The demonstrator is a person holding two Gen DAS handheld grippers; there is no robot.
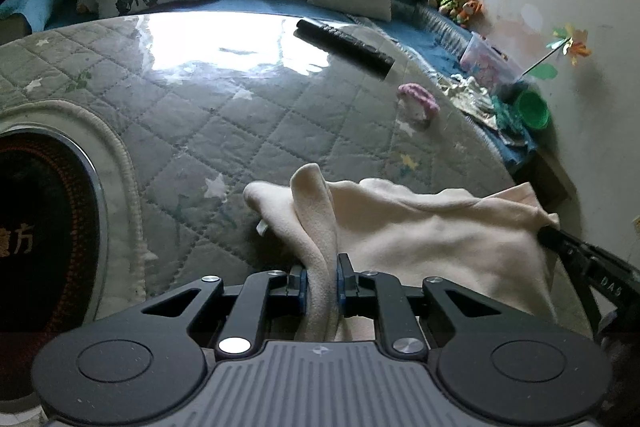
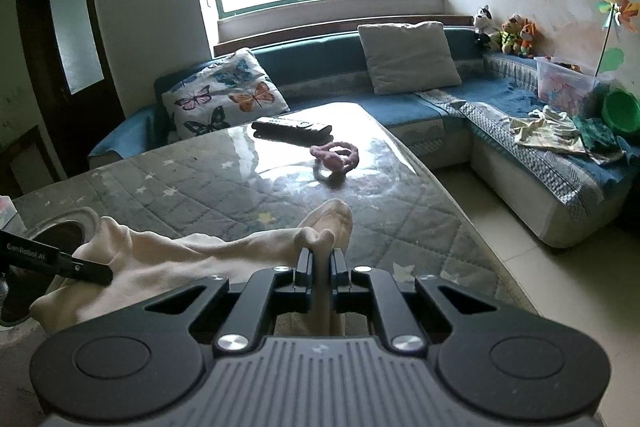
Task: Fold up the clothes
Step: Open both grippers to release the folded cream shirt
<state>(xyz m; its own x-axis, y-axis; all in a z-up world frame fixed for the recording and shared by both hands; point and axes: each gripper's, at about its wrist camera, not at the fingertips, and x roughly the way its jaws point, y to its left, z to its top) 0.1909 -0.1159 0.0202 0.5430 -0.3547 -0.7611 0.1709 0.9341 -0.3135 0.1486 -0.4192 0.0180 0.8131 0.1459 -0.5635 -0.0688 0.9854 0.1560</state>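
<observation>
1. The left gripper [image 1: 322, 281] has its jaws clamped on a thick bunched fold of the cream garment [image 1: 432, 227]; cloth fills the gap between the blue pads.
2. The right gripper [image 2: 321, 267] has its jaws clamped on another, thinner bunch of the same cream garment [image 2: 168, 259]; the gap is narrow and the fabric is pinched tight.
3. The garment is at the near edge of the table [image 1: 200, 131], stretched between the two grippers, sagging in the middle. Part of it seems to rest on the quilted cover; whether the held edges are lifted clear I can't tell.
4. Progress: looks early. The cloth is grasped at two points but rumpled, not spread flat, and no clean fold line is visible. No finished folded stack in view.
5. Left to do, as I judge it: spread or straighten the piece, fold it over, flatten it, let go.
6. More clothes [image 2: 560, 135] lie loose on the sofa [image 2: 520, 163], near its right end, unfolded. They may be next, can't say.
7. Other stuff on the table, well apart from the garment: a remote [image 2: 292, 131] near the far edge, a pink knitted item [image 2: 336, 157] just on the near side of it. The round heater opening [image 1: 44, 227] at the near left corner is close to the cloth, a possible snag.
</observation>
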